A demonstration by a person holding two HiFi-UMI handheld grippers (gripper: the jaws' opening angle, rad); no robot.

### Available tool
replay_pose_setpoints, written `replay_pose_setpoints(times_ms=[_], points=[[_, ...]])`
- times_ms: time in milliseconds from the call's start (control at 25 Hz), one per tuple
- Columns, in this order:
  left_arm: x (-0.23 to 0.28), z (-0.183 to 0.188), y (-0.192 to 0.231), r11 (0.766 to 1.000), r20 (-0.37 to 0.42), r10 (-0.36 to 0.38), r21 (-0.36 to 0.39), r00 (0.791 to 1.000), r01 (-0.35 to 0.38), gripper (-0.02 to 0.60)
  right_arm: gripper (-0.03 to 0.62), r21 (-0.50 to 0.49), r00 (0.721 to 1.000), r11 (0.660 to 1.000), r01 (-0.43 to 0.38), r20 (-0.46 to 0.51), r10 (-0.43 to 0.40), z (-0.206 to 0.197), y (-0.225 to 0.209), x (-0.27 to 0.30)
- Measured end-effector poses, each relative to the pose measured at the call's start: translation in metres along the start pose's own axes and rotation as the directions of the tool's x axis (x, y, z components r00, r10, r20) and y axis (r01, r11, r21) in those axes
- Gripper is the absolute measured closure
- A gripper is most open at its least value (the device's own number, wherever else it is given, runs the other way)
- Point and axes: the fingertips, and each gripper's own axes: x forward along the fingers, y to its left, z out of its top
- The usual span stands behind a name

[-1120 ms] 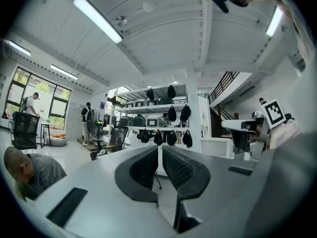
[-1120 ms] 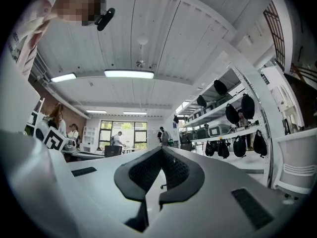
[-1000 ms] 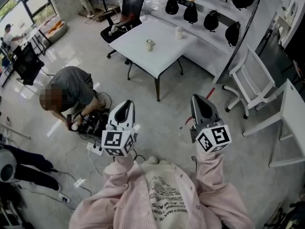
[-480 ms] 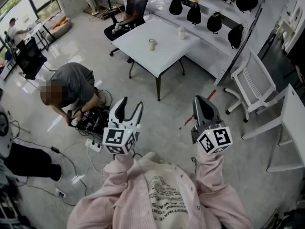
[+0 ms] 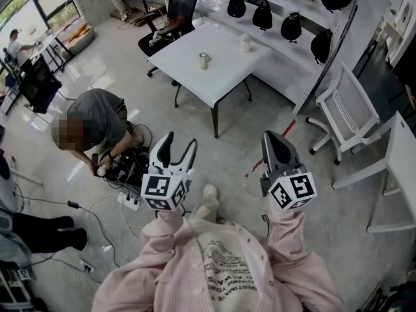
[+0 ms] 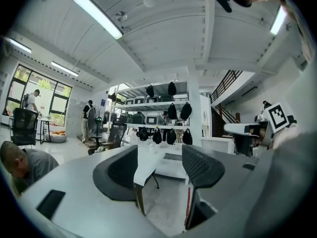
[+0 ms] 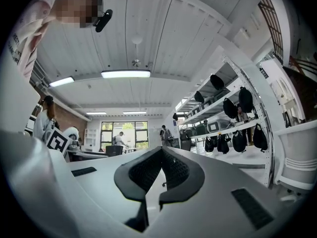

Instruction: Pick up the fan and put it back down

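Observation:
Both grippers are held level over the grey floor, with nothing in either. My left gripper (image 5: pixel 181 144) has its jaws apart and still opening; in the left gripper view (image 6: pixel 159 165) only floor and the far table show between them. My right gripper (image 5: pixel 273 140) is shut, its pads meeting tip to tip in the right gripper view (image 7: pixel 161 168). What looks like a standing fan (image 6: pixel 94 116) shows small and far back beside a standing person; I cannot make it out well. No fan is near either gripper.
A white table (image 5: pixel 214 77) ahead bears two small cups (image 5: pixel 203 60). A black office chair (image 5: pixel 179 5) is behind it. A person (image 5: pixel 97 123) crouches over cables and a power strip (image 5: pixel 130 202) at left. A white chair (image 5: pixel 346 112) and shelves of black bags (image 5: pixel 263 15) are at right.
The left gripper's jaws have gone from shut to wide apart. The room has slid slightly in view, and the wearer's shoe now shows on the floor between the grippers.

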Motion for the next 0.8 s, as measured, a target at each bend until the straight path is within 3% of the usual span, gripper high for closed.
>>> replay_pose_setpoints(times_ms=[400, 800], points=[[0.111, -0.017, 0.045, 1.000, -0.050, -0.008, -0.030, 0.999, 0.006, 0.321, 0.594, 0.026, 0.998, 1.000, 0.010, -0.067, -0.008, -0.038, -0.059, 0.096], [0.260, -0.019, 0.126, 0.997, -0.099, -0.019, -0.076, 0.995, 0.011, 0.318, 0.594, 0.045, 0.992, 0.998, 0.044, -0.123, -0.039, -0.064, -0.129, 0.238]])
